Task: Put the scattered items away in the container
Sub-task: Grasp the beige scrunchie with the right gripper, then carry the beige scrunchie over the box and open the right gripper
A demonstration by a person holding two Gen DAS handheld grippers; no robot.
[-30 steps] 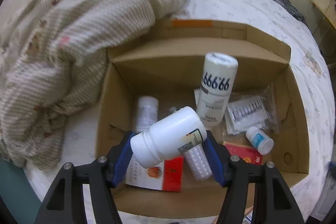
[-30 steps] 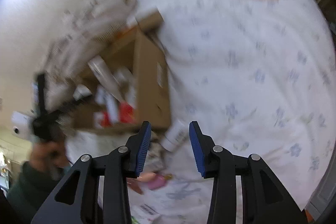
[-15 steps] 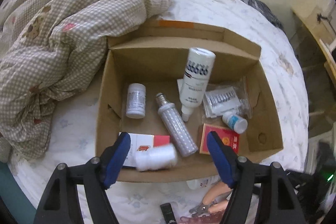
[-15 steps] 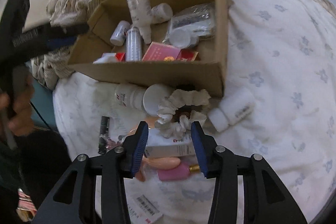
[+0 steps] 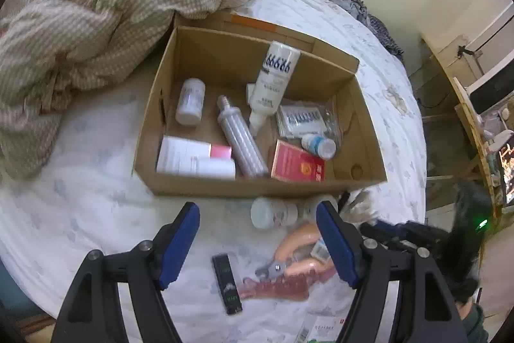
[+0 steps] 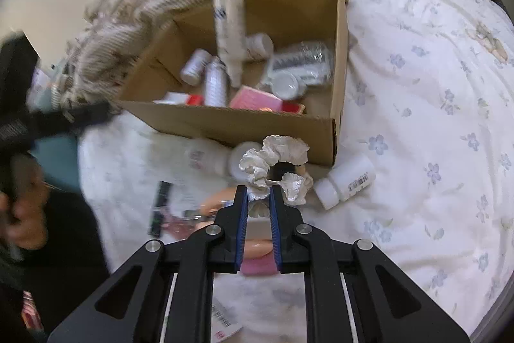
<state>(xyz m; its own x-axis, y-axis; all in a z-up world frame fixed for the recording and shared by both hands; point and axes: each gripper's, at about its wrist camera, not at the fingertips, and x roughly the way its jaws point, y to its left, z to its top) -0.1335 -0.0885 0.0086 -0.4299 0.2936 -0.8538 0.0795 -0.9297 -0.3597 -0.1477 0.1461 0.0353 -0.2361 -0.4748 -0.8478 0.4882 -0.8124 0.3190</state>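
An open cardboard box (image 5: 257,185) (image 6: 237,124) lies on the bed with several bottles, packets and a red pack inside. My left gripper (image 5: 257,214) hangs open and empty over the bedsheet just in front of the box. Beside it lie a white jar (image 5: 273,212), a black tube (image 5: 227,288) and nail clippers (image 5: 273,269). My right gripper (image 6: 258,195) is shut on a white ruffled scrunchie (image 6: 276,156), just outside the box's near wall. A white pill bottle (image 6: 345,182) lies on the sheet to its right.
A checked blanket (image 5: 96,5) is heaped left of and behind the box. The flowered sheet (image 6: 433,118) spreads out to the right. A pink item (image 6: 257,266) and a printed slip (image 6: 225,320) lie under the right gripper. A person's hand (image 6: 22,214) holds the left tool.
My left gripper let the white bottle fall into the box and pulled back towards the near edge. My right gripper moved onto the scrunchie and closed on it.
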